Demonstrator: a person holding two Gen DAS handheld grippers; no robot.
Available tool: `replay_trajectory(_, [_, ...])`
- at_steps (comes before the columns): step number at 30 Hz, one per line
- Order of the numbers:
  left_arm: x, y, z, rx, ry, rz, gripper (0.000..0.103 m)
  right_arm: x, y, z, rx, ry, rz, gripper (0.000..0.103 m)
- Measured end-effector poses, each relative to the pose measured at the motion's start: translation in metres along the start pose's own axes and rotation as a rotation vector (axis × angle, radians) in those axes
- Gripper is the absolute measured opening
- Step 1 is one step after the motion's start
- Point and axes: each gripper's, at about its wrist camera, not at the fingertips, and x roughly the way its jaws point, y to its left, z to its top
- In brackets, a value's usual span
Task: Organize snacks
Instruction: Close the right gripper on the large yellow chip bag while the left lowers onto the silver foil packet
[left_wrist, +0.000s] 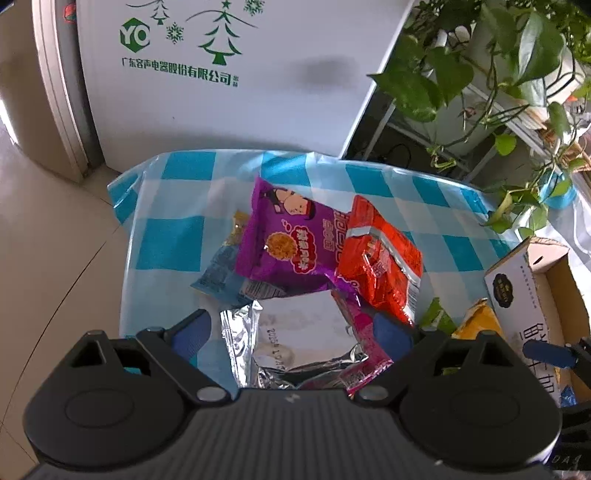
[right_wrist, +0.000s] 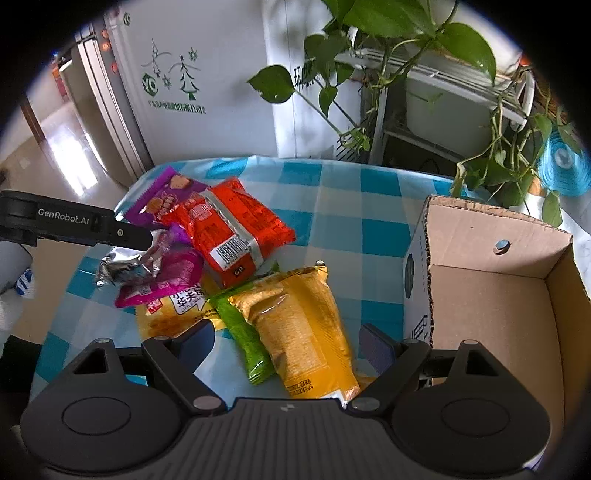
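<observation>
Left gripper (left_wrist: 293, 332) stood wide over the silver packet (left_wrist: 303, 343); right gripper (right_wrist: 286, 343) wide over the yellow bag (right_wrist: 303, 328), neither gripping.

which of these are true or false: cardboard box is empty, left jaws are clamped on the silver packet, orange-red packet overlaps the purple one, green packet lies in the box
1. The cardboard box is empty. True.
2. The left gripper is clamped on the silver packet. False: its jaws stand open on either side of it.
3. The orange-red packet overlaps the purple packet. True.
4. The green packet lies in the box. False: it lies on the checked tablecloth, beside the yellow bag.
</observation>
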Motion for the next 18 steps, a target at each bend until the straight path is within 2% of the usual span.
replay_trajectory(6, [0.013,-0.005,0.002,0.014,0.022,0.016,0.094,0.015,0.004,0.002,-0.031,0.033,-0.019,0.089])
replay_trajectory(12, [0.023,-0.003,0.001,0.002,0.049,0.03,0.093,0.029,0.003,0.0,-0.001,0.087,-0.058,0.077])
replay_trajectory(15, [0.022,0.0,0.0,0.002,0.046,0.003,0.087,0.029,0.007,-0.002,-0.018,0.093,-0.072,0.071])
replay_trajectory(18, [0.017,0.002,-0.002,0.018,0.039,-0.004,0.078,0.026,0.007,-0.002,0.023,0.106,-0.048,0.065])
